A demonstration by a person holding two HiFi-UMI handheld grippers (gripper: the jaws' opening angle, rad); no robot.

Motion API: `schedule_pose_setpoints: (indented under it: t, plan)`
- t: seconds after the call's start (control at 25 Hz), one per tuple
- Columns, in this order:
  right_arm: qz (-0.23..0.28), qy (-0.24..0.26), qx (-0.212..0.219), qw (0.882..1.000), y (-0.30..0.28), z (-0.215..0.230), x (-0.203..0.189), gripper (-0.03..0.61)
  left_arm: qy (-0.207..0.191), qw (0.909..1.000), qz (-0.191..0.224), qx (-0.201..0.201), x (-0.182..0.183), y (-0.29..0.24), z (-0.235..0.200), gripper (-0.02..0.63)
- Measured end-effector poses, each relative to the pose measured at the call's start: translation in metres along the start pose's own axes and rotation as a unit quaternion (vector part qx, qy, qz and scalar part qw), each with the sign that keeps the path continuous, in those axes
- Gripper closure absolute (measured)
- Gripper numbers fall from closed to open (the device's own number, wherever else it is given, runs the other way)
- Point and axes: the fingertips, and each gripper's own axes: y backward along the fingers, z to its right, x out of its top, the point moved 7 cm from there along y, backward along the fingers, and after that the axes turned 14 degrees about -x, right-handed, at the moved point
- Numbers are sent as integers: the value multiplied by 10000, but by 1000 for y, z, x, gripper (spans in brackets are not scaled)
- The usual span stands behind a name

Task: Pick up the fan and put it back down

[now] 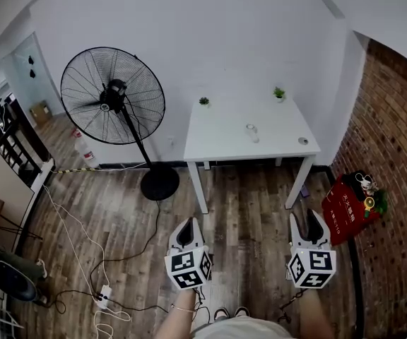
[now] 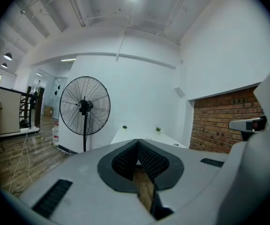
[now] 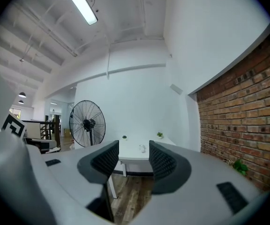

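Black pedestal fan [image 1: 113,95], with a round wire cage, a slim pole and a disc base, stands upright on the brown plank floor [image 1: 246,217] against the white wall, just left of the white rectangular desk [image 1: 225,141]. Its long axis runs vertically, from the base up the pole to the cage.

Both tongs hover low over the floor, well apart from the fan, which lies ahead and to the left of them. The left tongs [image 1: 185,226] are clenched tip to tip with nothing between them. The right tongs [image 1: 310,219] are released, their jaws parted and empty, and point more at the desk than at the fan.

The pick-up looks not yet begun. The left tongs are the nearer of the 2, so a forward-left approach to the pole seems the likely reach, with those jaws needing to part 1st.
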Motion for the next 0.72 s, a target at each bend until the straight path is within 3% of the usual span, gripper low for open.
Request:
schedule_pose_setpoints:
  t: [0.4,0.72]
  plan:
    - [-135,-179,-31,9997,-13,16,-10,371,-59,9999,-139,-19,1,-11,6,609]
    - [-256,-275,-13,9993,-28,33,-14,376,-189,9995,-180,187,3,-23,13,609]
